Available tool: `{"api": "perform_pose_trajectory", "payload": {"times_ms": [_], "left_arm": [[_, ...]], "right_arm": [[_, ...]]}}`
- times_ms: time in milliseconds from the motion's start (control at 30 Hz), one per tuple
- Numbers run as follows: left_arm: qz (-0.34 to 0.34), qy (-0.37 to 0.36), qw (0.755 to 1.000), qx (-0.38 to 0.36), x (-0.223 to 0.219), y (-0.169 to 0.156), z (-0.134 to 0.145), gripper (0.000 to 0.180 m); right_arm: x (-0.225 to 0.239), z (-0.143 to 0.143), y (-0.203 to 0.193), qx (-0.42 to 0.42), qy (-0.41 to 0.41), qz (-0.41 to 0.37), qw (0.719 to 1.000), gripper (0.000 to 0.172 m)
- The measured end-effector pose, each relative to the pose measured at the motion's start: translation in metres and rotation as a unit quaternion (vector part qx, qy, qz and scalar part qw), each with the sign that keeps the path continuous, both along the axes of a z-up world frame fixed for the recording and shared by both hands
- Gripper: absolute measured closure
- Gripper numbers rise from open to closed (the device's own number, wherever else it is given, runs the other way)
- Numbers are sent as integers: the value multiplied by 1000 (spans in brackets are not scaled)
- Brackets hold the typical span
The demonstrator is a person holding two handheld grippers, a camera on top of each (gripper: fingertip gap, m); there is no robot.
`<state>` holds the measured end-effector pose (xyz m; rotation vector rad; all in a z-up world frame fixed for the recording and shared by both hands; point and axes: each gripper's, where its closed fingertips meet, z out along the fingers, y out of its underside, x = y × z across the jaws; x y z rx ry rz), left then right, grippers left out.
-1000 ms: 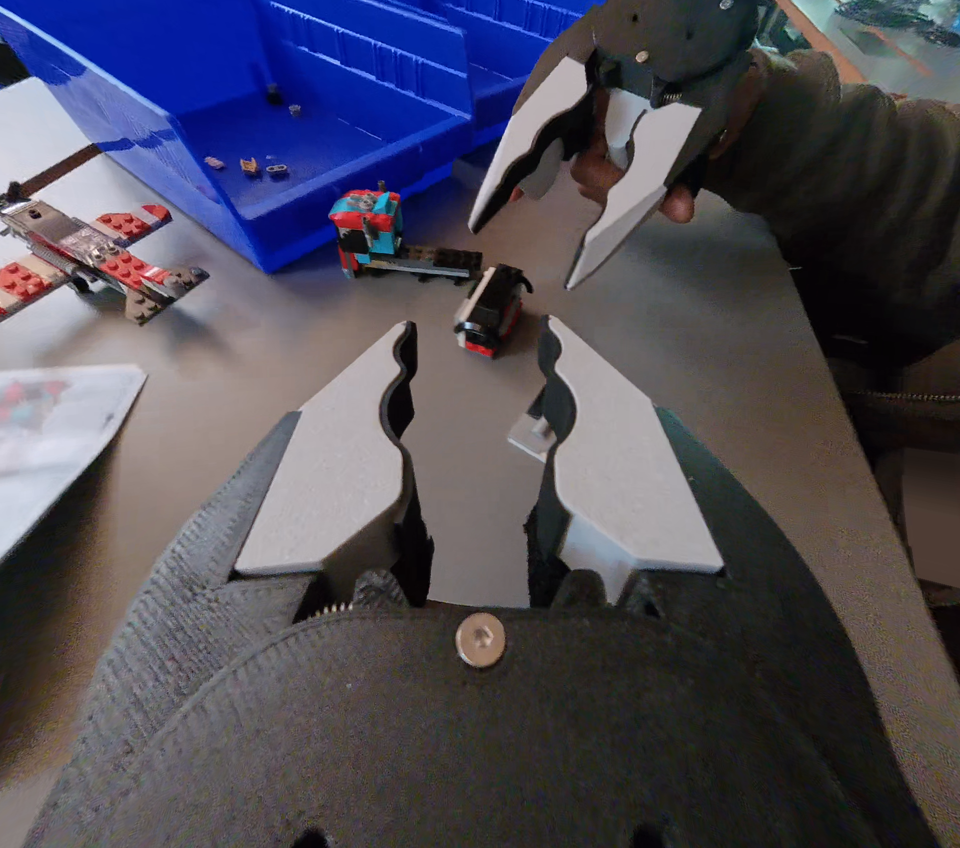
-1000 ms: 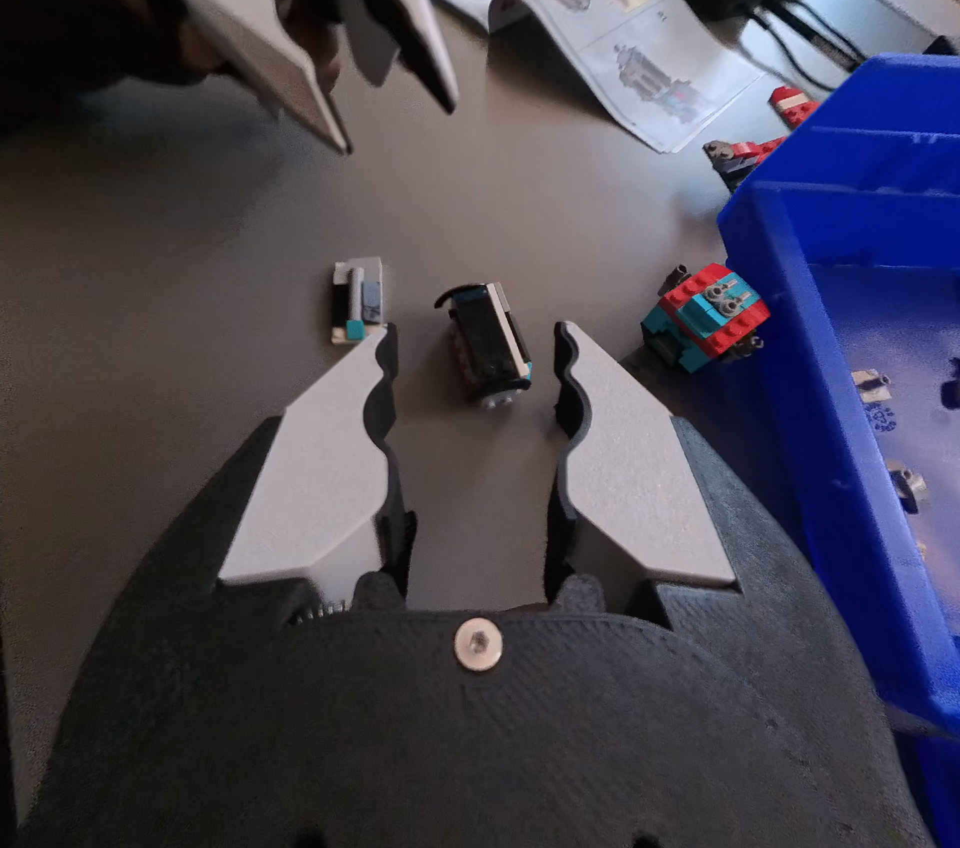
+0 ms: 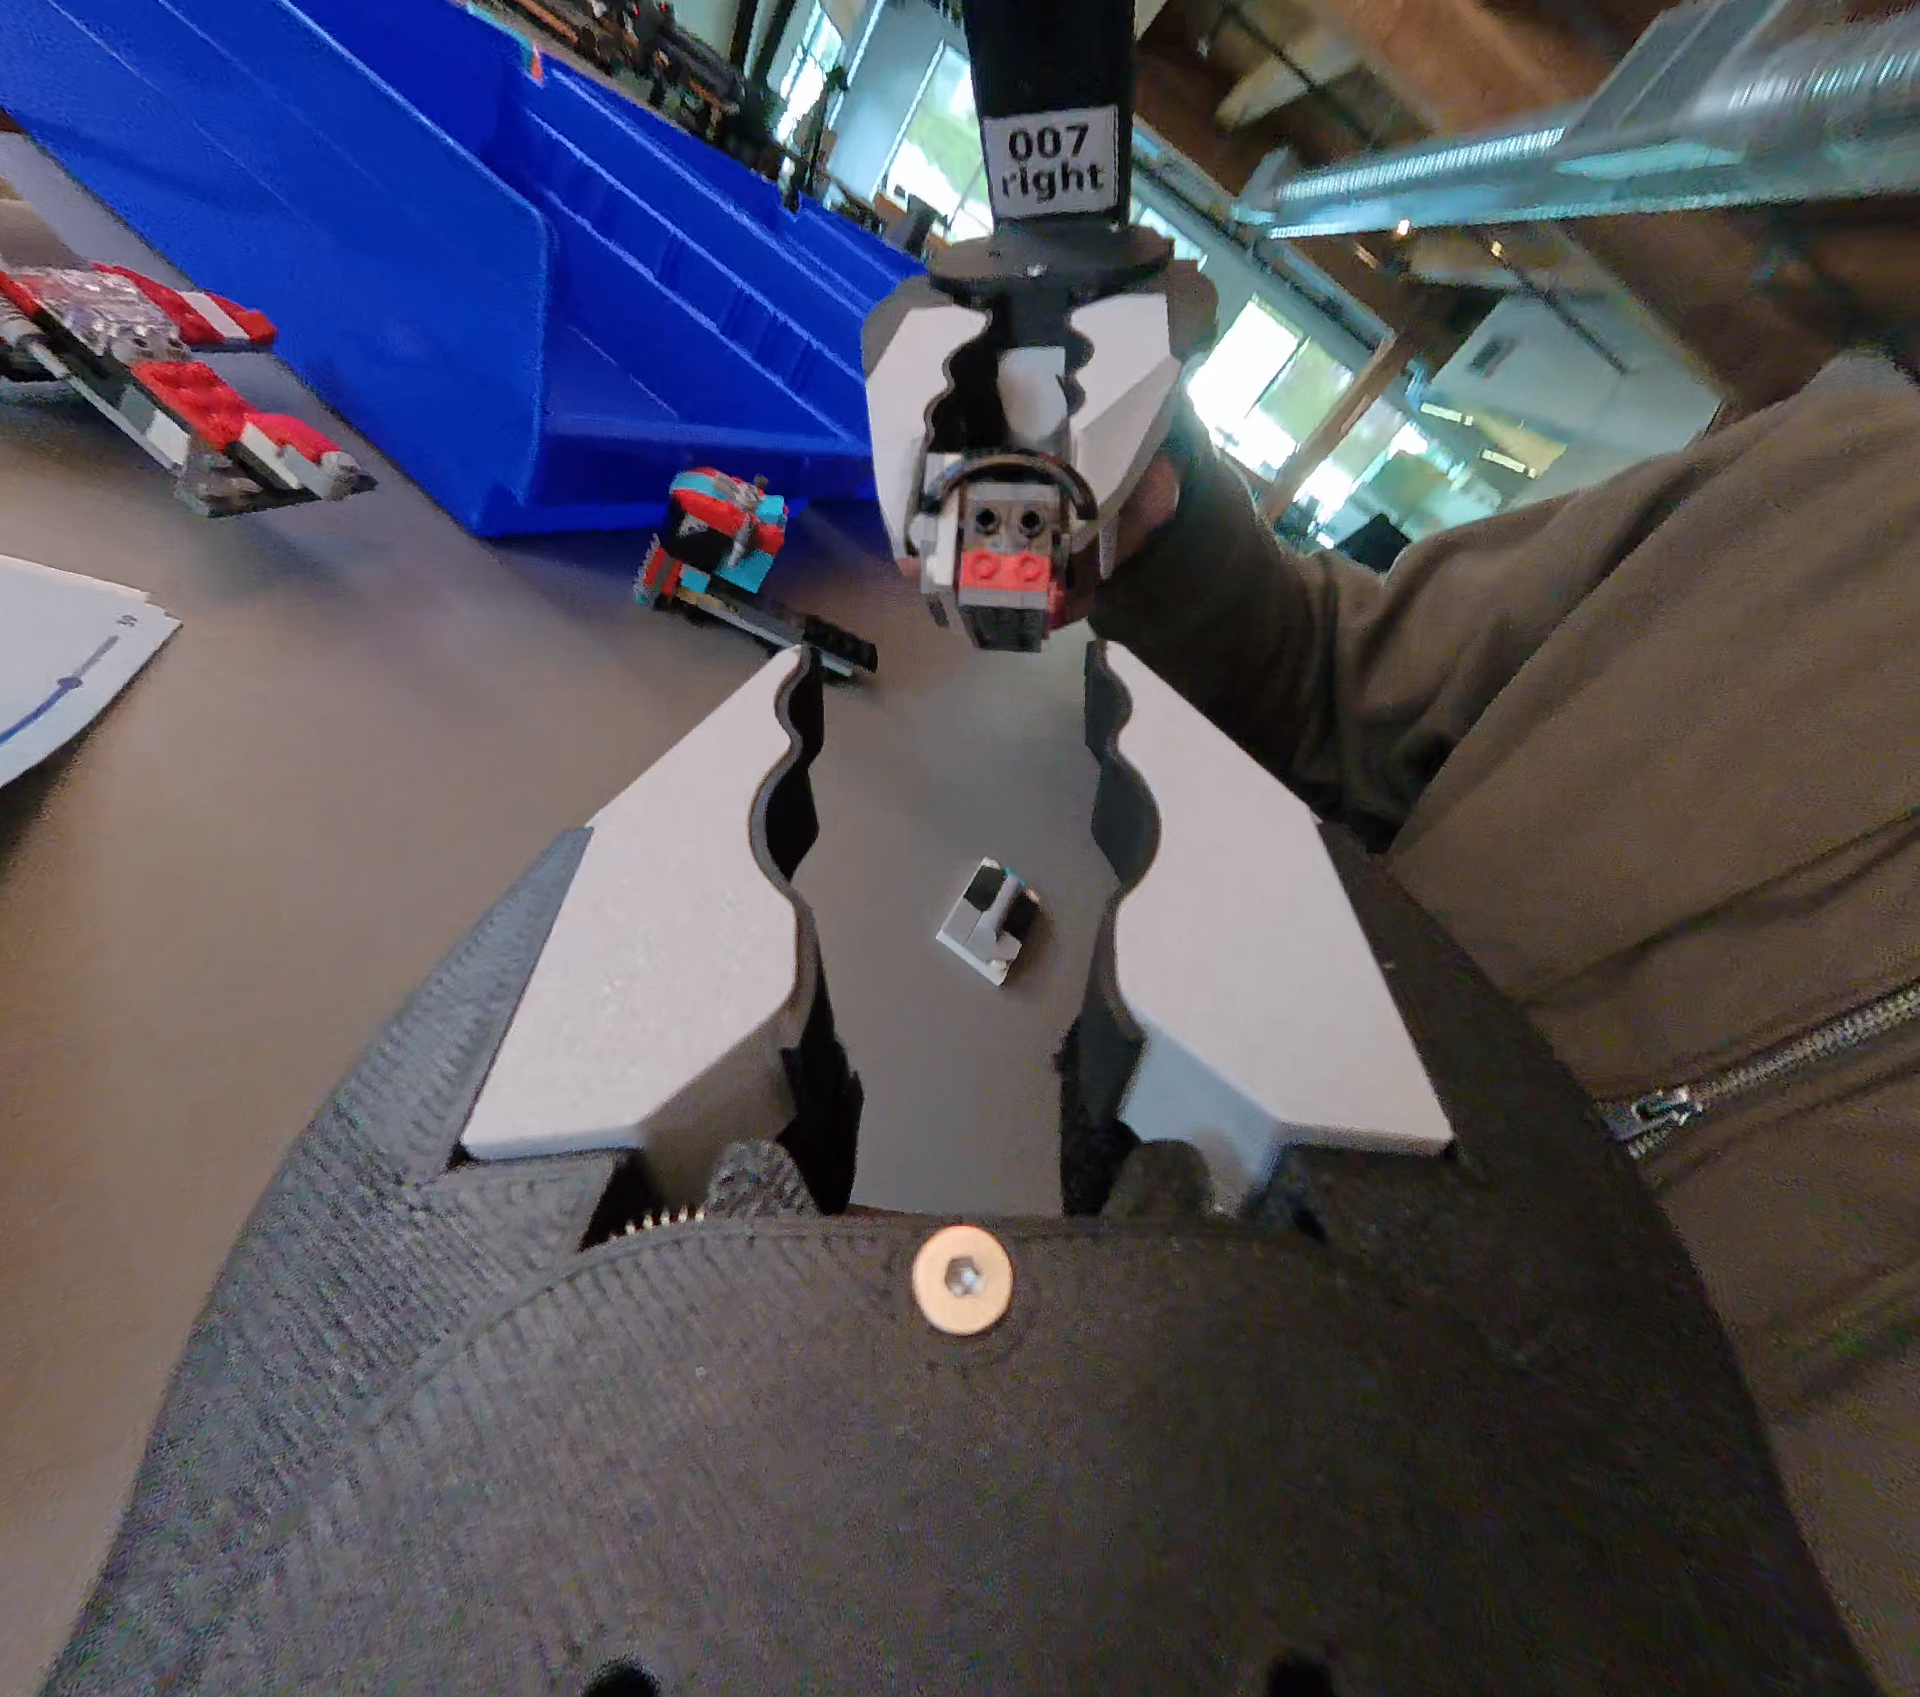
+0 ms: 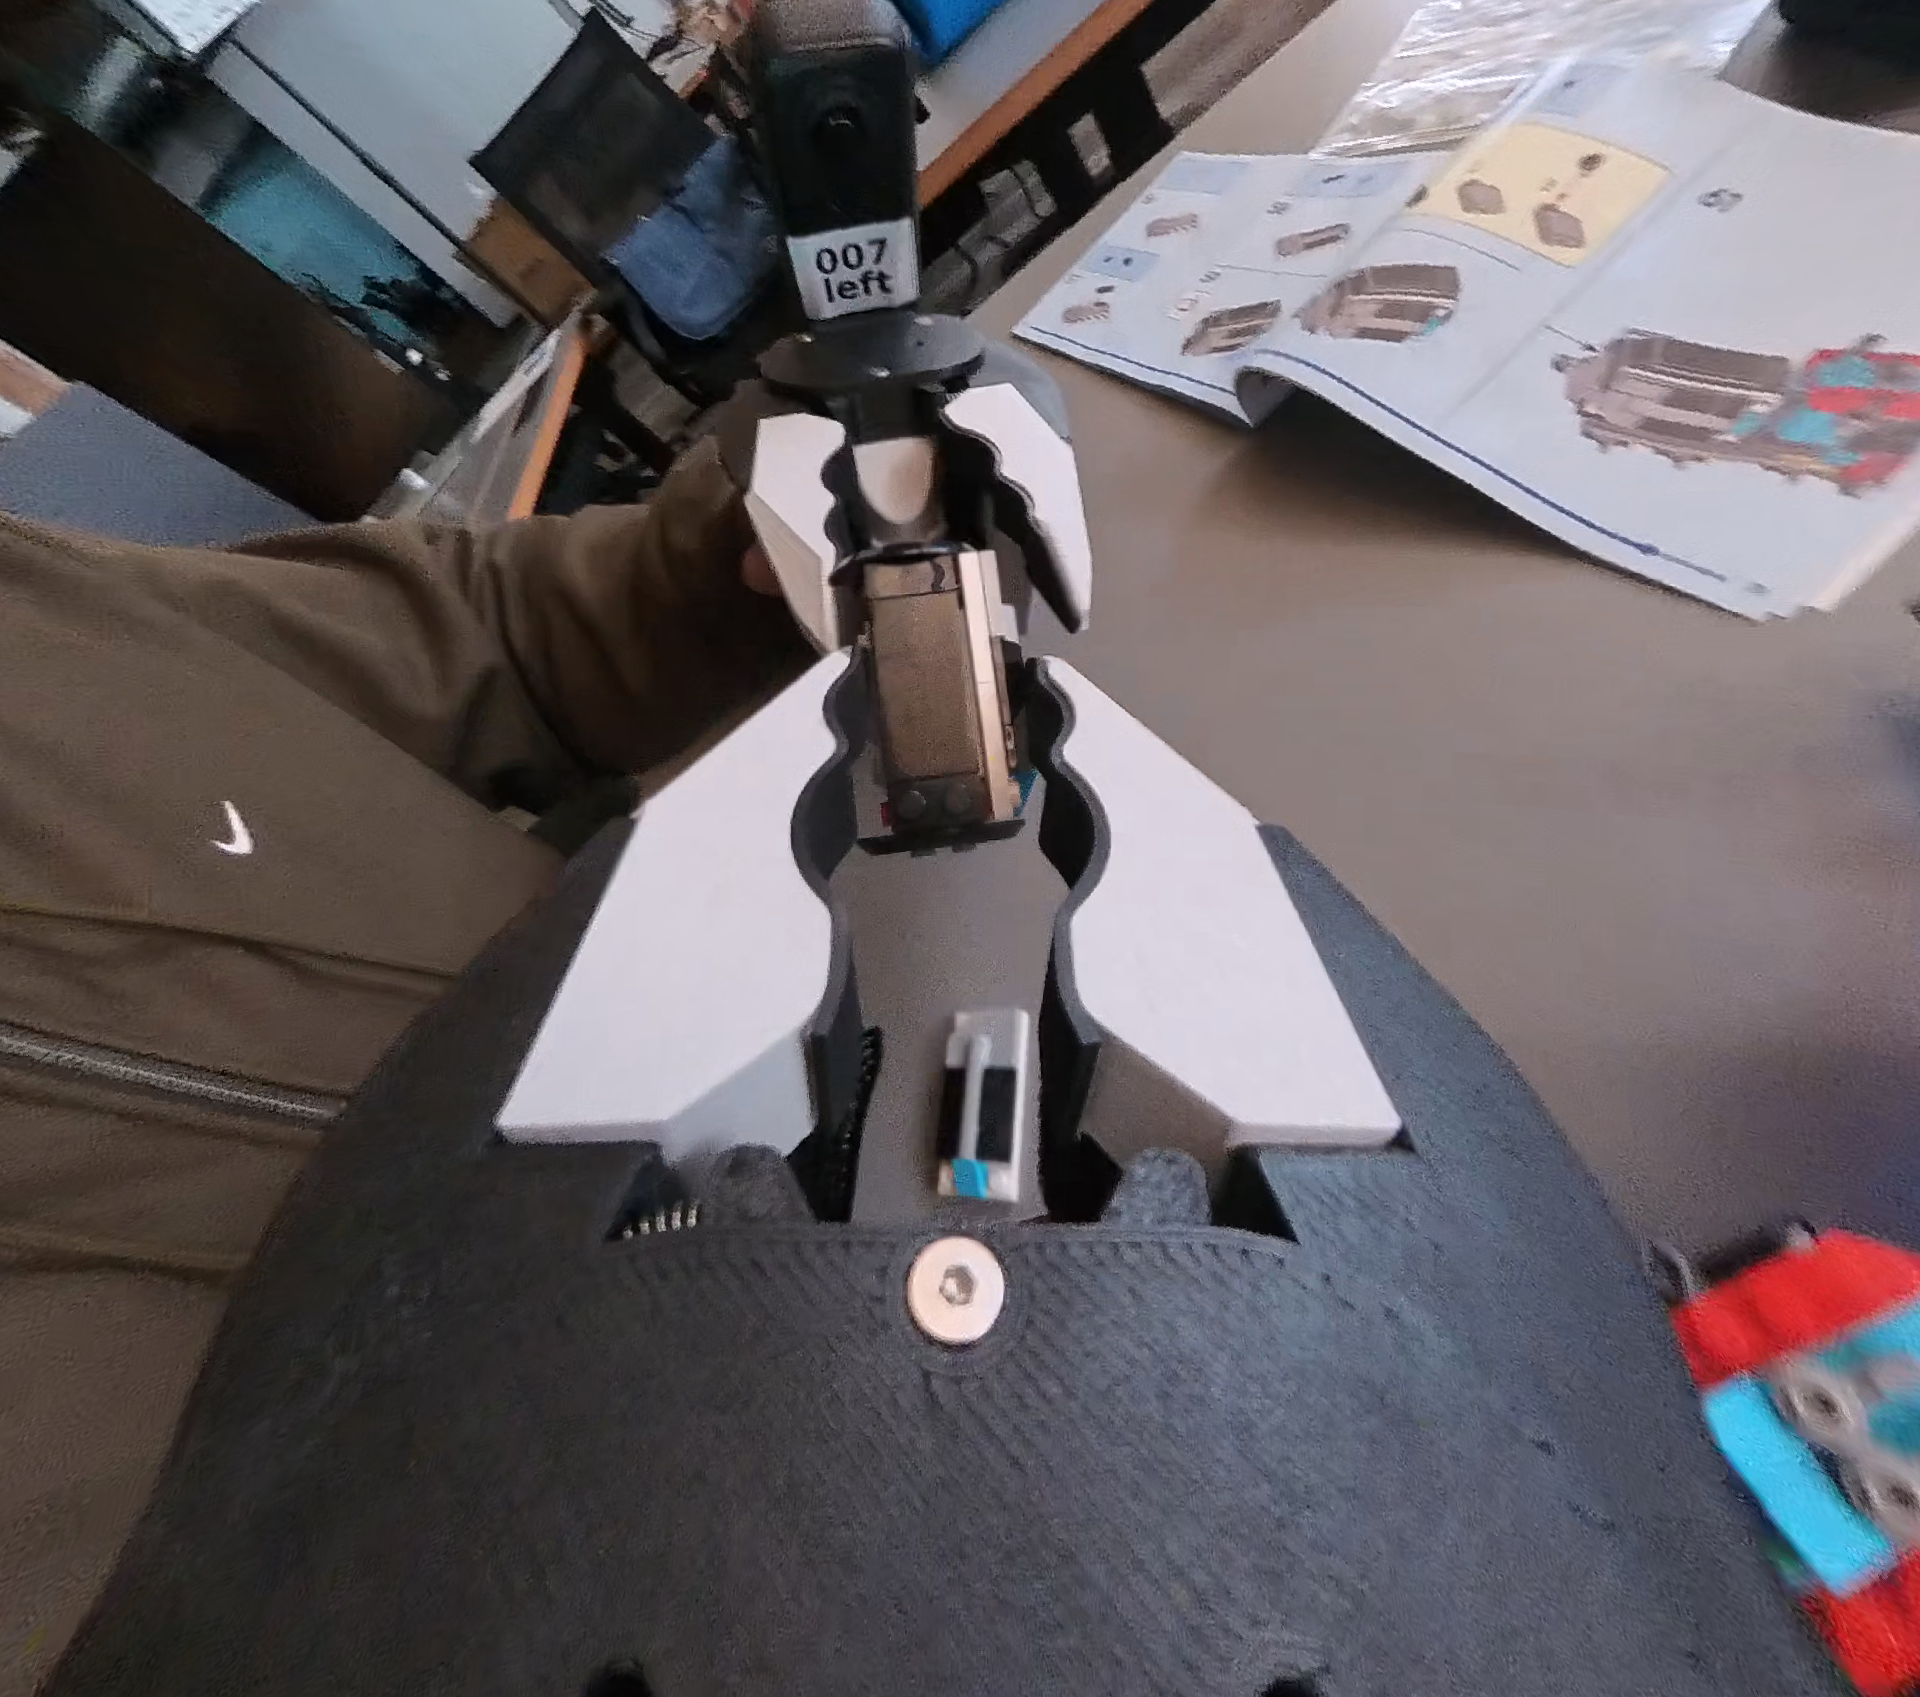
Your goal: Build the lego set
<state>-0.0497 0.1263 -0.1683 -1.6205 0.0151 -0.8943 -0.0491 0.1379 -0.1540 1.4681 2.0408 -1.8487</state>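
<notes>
My right gripper [image 4: 940, 717] is clamped on a small black, grey and red toy-brick block [image 3: 1000, 551], lifted off the table so its studded end faces my left gripper [image 3: 943, 681]; that one gapes empty just before it, a little white-and-black brick piece [image 3: 987, 920] lying below between its fingers.

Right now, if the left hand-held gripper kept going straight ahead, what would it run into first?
Probably the brick-built piece clamped in the right hand-held gripper, raised directly ahead; depth is uncertain. The left hand-held gripper is open.

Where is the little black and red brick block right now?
The brick block is off the table, clamped in the right hand-held gripper, facing the left hand-held gripper.
</notes>
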Motion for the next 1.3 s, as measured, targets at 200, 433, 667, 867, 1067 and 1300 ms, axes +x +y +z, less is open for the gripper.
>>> {"api": "perform_pose_trajectory", "payload": {"times_ms": [200, 433, 667, 867, 1067, 1300], "left_arm": [[-11, -14, 1000, 12, 0, -4, 4, 138], [-13, -66, 998, 21, -6, -5, 11, 149], [6, -83, 996, 27, -13, -3, 13, 149], [18, -100, 994, 32, -20, -2, 16, 149], [25, -95, 995, 35, -22, -2, 15, 154], [51, -138, 989, 12, -32, 1, 13, 155]], "right_arm": [[-17, 2, -20, -18, -18, 36, 999, 140], [-23, 1, -18, -45, -37, 69, 996, 140], [-23, -3, -13, -65, -51, 76, 994, 141], [-24, -5, -13, -62, -54, 77, 994, 141], [-26, -3, -13, -60, -44, 70, 995, 141], [-36, -2, -7, -44, -15, 27, 999, 140]]}}
